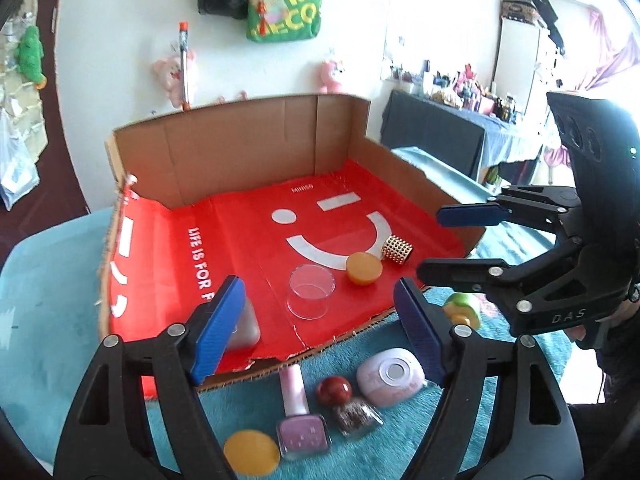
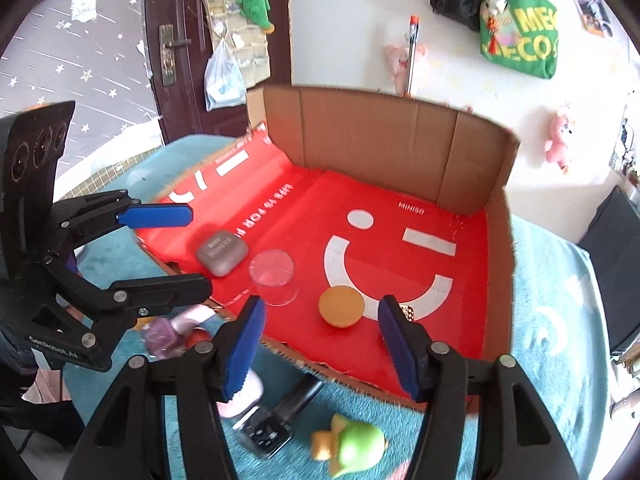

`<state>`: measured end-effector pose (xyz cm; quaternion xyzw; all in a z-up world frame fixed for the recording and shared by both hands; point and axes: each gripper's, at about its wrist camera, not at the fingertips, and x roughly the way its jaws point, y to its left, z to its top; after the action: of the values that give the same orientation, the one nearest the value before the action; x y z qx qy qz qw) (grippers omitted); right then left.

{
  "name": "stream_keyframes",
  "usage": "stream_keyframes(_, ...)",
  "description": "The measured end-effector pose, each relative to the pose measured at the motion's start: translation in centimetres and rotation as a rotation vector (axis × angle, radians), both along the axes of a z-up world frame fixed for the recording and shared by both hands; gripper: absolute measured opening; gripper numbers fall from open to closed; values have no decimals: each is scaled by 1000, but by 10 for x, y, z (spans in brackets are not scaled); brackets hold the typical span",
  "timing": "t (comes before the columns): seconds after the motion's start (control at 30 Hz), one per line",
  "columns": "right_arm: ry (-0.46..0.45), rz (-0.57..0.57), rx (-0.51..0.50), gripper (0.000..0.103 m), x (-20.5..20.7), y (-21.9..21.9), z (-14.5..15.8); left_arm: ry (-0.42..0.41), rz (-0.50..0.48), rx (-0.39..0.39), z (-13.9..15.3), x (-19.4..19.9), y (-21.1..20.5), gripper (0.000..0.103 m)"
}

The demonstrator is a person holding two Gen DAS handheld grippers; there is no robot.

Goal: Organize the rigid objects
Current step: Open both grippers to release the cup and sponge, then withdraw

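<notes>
An open cardboard box [image 1: 248, 152] with a red smiley lining holds a grey case [image 2: 221, 251], a clear cup [image 1: 310, 294] on its side, an orange disc [image 2: 341, 306] and a gold studded cylinder [image 1: 397, 251]. My left gripper [image 1: 317, 286] hovers open over the box's near edge with nothing between its blue pads. My right gripper [image 2: 320, 306] hangs open and empty over the same edge, further right, above the disc. In front of the box lie a pink polish bottle [image 1: 298, 412], a red-capped bottle [image 1: 348, 404], a lilac case [image 1: 390, 376] and a yellow disc [image 1: 251, 452].
A green toy [image 2: 352, 448] and a dark polish bottle [image 2: 280, 420] lie on the teal cloth [image 2: 552, 280] below the right gripper. The box's back and right walls stand tall; its near side is low and torn. Bags and plush toys hang on the wall behind.
</notes>
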<state>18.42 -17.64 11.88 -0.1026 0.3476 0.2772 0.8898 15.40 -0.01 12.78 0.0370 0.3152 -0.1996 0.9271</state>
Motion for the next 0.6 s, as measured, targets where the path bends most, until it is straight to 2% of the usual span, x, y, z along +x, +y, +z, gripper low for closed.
stream_keyframes(0.33, -101, -39, 37, 73, -61, -11, 27, -74, 72, -20, 17, -54, 11, 81)
stream_keyframes(0.5, -133, -71, 63, 83, -93, -20, 31, -103, 84, -24, 16, -83, 9, 83)
stream_keyframes(0.6, -148, -103, 78, 89, -112, -26, 28, -120, 102, -33, 12, -99, 8, 88)
